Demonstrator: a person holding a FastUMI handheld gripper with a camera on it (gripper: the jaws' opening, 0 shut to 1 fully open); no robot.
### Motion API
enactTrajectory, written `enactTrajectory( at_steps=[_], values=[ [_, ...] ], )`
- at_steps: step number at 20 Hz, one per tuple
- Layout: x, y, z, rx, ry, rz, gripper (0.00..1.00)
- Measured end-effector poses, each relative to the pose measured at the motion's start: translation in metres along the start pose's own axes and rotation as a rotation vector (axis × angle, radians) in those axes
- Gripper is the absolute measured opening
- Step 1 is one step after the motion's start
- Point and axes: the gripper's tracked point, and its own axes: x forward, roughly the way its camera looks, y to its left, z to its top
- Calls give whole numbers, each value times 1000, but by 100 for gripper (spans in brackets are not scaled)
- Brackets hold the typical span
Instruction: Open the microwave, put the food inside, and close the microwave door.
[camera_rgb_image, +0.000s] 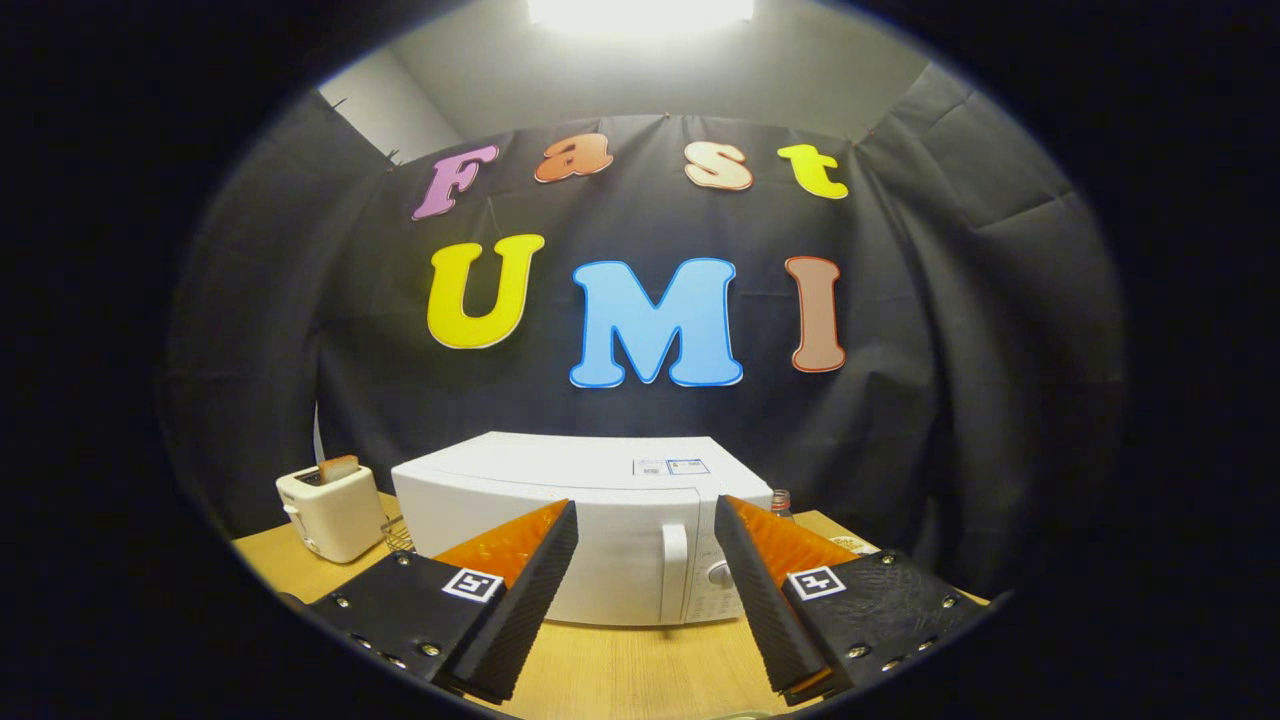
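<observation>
The tongs (645, 515) are spread wide with nothing between their fingers, held above the wooden desk (620, 670). Just ahead of them stands the white microwave (560, 480), its door shut, and the door handle (675, 560) shows in the gap between the fingers. Left of the microwave sits a white toaster (330, 510) with a slice of toast (338, 467) sticking up from its slot.

The gripper view looks level along its spread jaws at the nearby microwave (600, 530) front, above the table (620, 670).
</observation>
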Motion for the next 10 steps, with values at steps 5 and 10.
enactTrajectory(
  at_steps=[5,10],
  values=[
    [39,-13,-41,-31,10,-11,88],
    [74,-24,-84,46,102,3,89]
  ],
)
